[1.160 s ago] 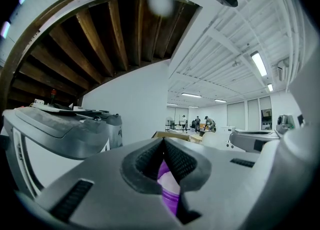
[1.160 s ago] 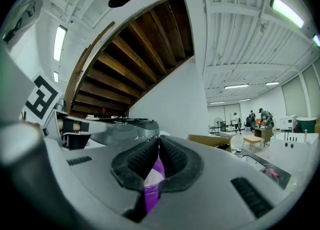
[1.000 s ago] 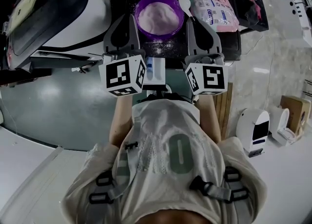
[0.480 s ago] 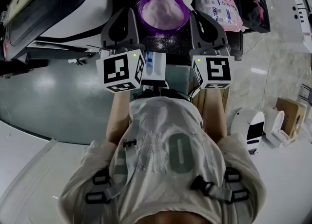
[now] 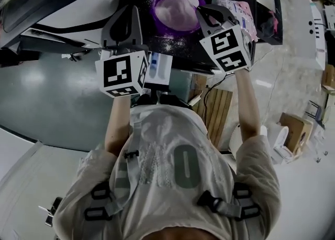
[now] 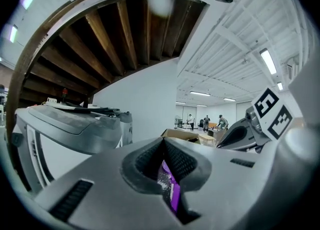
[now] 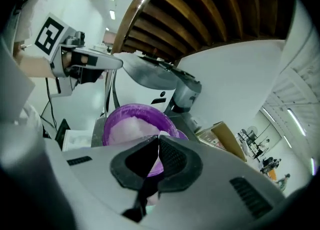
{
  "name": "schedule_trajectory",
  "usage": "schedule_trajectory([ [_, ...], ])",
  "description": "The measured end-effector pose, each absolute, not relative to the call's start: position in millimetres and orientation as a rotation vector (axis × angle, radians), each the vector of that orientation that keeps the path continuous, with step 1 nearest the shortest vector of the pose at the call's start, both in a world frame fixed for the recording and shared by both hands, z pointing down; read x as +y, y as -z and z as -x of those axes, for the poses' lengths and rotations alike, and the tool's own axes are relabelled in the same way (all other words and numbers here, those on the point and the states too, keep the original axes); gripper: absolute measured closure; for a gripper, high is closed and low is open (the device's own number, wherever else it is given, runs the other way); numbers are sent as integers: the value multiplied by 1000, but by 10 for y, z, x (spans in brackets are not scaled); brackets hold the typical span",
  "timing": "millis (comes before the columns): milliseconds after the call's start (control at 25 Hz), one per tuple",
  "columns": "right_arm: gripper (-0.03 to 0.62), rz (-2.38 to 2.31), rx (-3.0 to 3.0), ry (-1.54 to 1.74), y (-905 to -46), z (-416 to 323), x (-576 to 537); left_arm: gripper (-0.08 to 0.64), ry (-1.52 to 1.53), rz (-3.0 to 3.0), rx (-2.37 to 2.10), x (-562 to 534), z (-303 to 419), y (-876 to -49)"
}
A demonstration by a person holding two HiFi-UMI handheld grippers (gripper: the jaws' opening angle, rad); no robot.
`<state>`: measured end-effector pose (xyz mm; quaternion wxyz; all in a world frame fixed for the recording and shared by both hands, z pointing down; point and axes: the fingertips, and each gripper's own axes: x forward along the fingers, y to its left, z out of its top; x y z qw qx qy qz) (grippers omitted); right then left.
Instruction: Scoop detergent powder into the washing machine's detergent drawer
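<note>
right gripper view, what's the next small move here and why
Probably open the right gripper and close it on the white spoon at the right rim of the purple bowl. Its jaws look together with nothing clearly held, poised just over the powder, and scooping needs that spoon.

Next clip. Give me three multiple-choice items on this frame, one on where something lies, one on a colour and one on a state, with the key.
1. Where does the pink and white bag lie relative to the bowl?
A) to its left
B) to its right
C) inside it

2. What colour is the bowl?
A) purple
B) green
C) yellow

3. What state is the bowl in?
A) covered by a lid
B) uncovered and empty
C) uncovered, with powder in it

Key:
1 B, the head view shows the bag at the bowl's right.
2 A, its rim and wall are purple in the head view and the right gripper view.
3 C, pale powder lies in it in plain sight.
</note>
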<state>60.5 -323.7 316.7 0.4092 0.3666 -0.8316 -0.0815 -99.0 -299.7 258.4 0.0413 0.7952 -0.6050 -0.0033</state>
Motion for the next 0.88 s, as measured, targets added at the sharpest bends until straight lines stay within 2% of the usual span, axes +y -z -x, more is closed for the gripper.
schedule_trajectory([
  [400, 583, -745, -1873, 91, -3641, -557, -3412, 540, 5, -2368, -1873, -2947, 1193, -2770],
  [880, 583, -648, -1912, -137, -3724, -380, -3235, 540, 18, -2341, -1896, -2928, 1353, -2797],
])
